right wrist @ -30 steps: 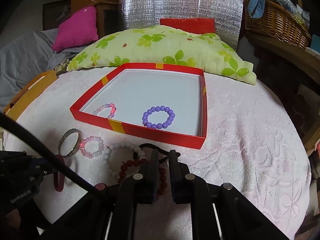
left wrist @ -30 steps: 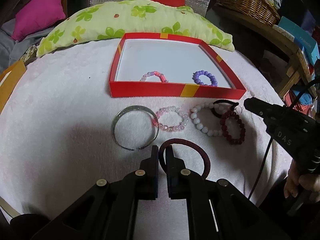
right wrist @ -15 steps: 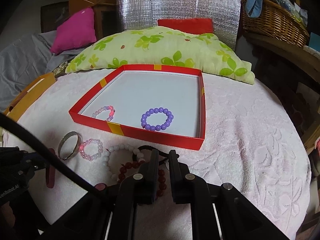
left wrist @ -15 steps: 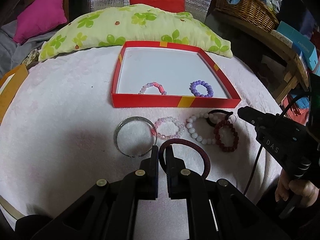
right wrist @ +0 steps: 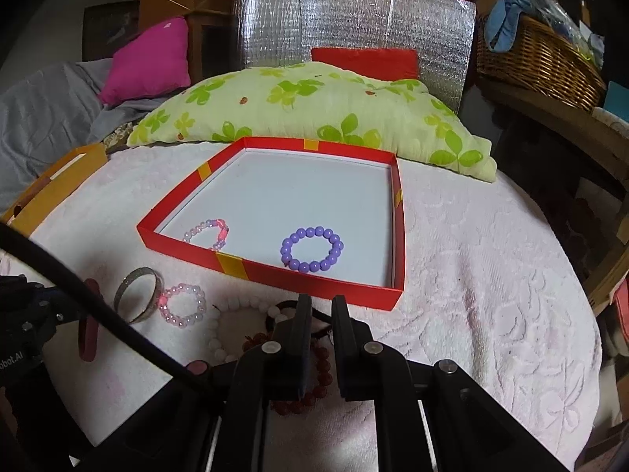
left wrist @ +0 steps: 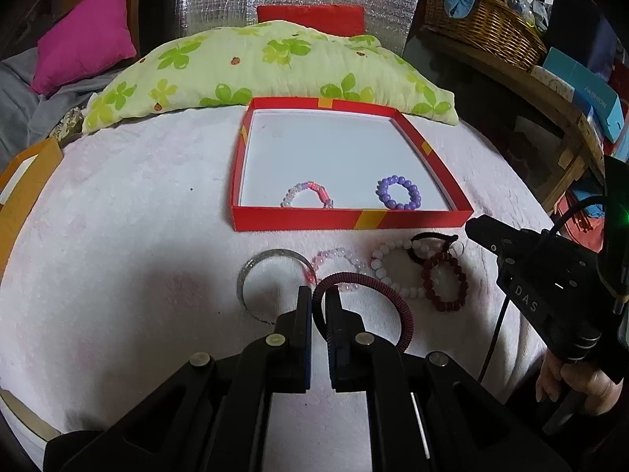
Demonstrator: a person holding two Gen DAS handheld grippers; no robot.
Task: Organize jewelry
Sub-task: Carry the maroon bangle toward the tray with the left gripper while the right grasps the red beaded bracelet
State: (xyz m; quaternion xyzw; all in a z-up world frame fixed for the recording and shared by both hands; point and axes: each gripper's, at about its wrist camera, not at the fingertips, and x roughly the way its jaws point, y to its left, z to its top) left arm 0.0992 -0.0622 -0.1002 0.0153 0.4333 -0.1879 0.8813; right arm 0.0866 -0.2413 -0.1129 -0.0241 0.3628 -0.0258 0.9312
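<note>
On the pale pink towelled surface point(left wrist: 137, 255) in front of me, almost nothing has shifted in the last second. My left tool point(left wrist: 319, 295) is still clenched on the near-left edge of the maroon cord bracelet point(left wrist: 407, 314). The rest of its loop hangs out to the right of the fingers. From my left camera the loop now overlaps the pale pink bead bracelet point(left wrist: 342, 253), where a moment ago it sat just clear of it. I take this to mean the cord bracelet is off the cloth and creeping toward the red box point(left wrist: 298, 220).

That shallow box sits beyond the row, and it already holds a purple bead bracelet point(left wrist: 398, 198) and a pink-and-lilac bracelet point(left wrist: 306, 194) near its front wall.

My right tool point(right wrist: 318, 303) is closed too, with nothing that I can see gripped. It hovers over the dark red bead bracelet point(left wrist: 444, 281) and the black hair tie point(left wrist: 432, 238).

Four other pieces remain outside the box: those two, the silver bangle point(left wrist: 245, 275) and the white bead bracelet point(left wrist: 379, 271). The steady grip suggests the carry can go ahead.
</note>
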